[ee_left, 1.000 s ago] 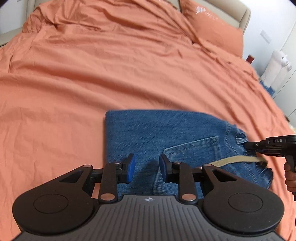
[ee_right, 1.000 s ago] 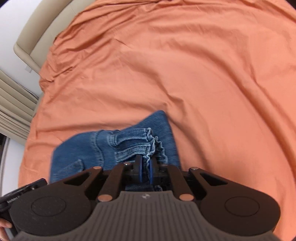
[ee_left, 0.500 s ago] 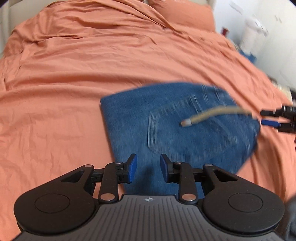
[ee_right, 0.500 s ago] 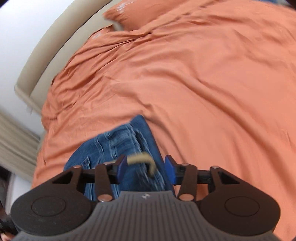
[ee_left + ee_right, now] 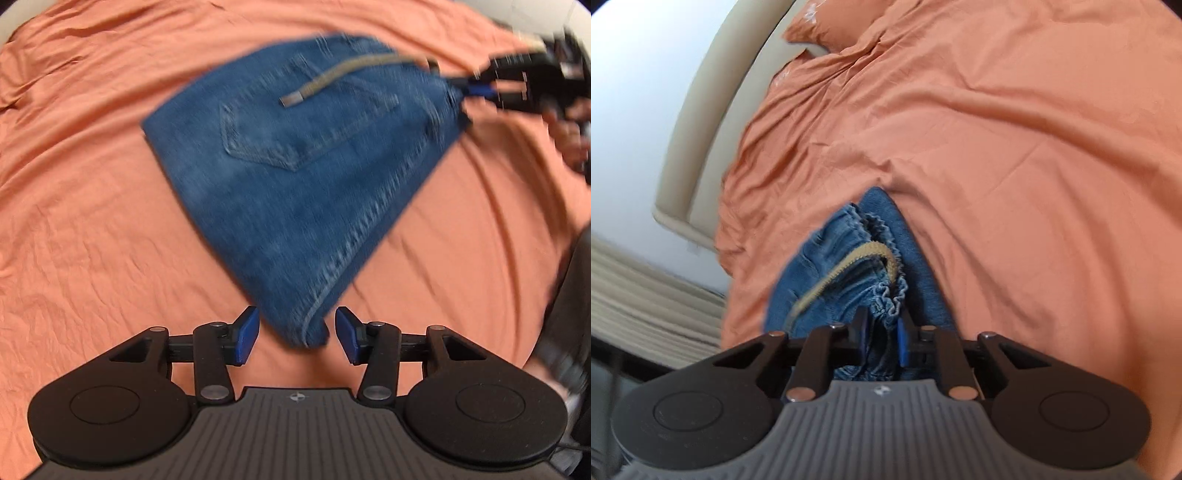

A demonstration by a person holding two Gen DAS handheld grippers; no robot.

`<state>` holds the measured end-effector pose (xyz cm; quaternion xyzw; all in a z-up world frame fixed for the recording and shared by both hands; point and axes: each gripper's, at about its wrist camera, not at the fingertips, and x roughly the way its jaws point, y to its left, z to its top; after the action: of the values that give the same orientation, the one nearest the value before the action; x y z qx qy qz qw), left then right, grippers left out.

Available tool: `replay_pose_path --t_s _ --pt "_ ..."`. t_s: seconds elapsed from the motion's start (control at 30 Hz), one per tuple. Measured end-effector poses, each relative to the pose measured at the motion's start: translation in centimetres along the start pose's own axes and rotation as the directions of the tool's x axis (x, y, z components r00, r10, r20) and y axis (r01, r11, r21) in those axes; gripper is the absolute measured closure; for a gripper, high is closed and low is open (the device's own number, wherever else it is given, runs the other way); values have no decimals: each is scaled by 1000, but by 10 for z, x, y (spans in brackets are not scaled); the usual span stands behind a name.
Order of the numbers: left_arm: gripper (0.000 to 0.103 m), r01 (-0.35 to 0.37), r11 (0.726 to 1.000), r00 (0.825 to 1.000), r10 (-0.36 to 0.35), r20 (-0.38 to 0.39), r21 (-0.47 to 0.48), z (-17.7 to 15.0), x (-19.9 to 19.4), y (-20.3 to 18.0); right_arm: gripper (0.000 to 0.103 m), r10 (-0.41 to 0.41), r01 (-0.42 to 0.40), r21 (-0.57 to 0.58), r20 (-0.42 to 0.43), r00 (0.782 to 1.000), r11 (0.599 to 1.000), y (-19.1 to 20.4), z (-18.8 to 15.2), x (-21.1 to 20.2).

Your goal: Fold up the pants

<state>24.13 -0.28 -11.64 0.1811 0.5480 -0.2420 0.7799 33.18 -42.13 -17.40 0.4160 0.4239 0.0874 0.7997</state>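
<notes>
Here we count one pair of folded denim pants [image 5: 295,177], one tan drawstring [image 5: 332,79] lying across its upper part, one stitched back pocket [image 5: 280,129] facing up, one orange bedsheet [image 5: 92,221] carrying it all, one orange pillow [image 5: 831,22] and one beige headboard [image 5: 713,110] at the far left corner of the bed, and two grippers, each with two blue-padded fingers.

From left to right in the left wrist view: bare, wrinkled sheet runs along the bed's left edge; the pants lie on the sheet towards its near right part, turned so that one folded corner points at us; past their right-hand corner comes the right gripper [image 5: 476,90], with a person's hand [image 5: 569,129] behind it near the bed's right edge. The view is blurred.

The left gripper [image 5: 295,334] has its fingers spread, its jaws having just been opening. The near corner of the pants lies between the two pads and neither pad presses on it.

In the right wrist view the right gripper [image 5: 881,341] has its jaws, just closing, nearly together and pinching the gathered elastic waistband [image 5: 886,299] of the pants. The drawstring loops over the denim just beyond the fingertips.
</notes>
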Motion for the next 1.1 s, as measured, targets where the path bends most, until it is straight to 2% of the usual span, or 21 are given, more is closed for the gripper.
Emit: replay_pose_path --t_s 0.1,0.23,0.3,0.33,0.37,0.43,0.5,0.67,0.93,1.07,1.1 --pt "47 -51 998 998 52 -39 24 1 16 -8 92 -37 37 -53 6 999 998 -1 -4 5" --pt "49 -127 992 990 126 -57 -14 4 26 -8 92 -39 39 -80 8 999 996 -3 -4 8" --pt "75 -131 991 989 131 -63 -4 4 26 -12 92 -31 31 -64 5 1000 997 -6 -3 8" --pt "77 -163 986 984 164 -68 28 5 25 -17 92 -27 27 -56 3 1000 998 -7 -2 8" --pt "86 -198 978 976 202 -75 63 4 24 -23 92 -24 24 -48 1 1000 999 -7 -2 7" --pt "91 -226 970 967 234 -99 93 4 25 -28 92 -10 10 -51 -1 1000 999 -5 -1 3" --pt "92 -223 969 964 236 -124 108 3 28 -29 93 -19 18 -83 -6 1000 996 -1 -2 1" --pt "94 -203 970 957 226 -182 136 3 50 -32 96 -117 112 -124 -35 992 986 -6 -7 13" --pt "94 -201 966 949 233 -211 163 4 60 -36 95 -124 117 -128 -52 991 985 -14 -6 20" --pt "90 -151 976 956 184 -230 155 4 48 -32 94 -125 117 -142 -49 991 983 -12 -8 18" --pt "89 -113 982 951 151 -271 151 3 47 -29 93 -125 116 -148 -48 991 982 -11 -8 16"
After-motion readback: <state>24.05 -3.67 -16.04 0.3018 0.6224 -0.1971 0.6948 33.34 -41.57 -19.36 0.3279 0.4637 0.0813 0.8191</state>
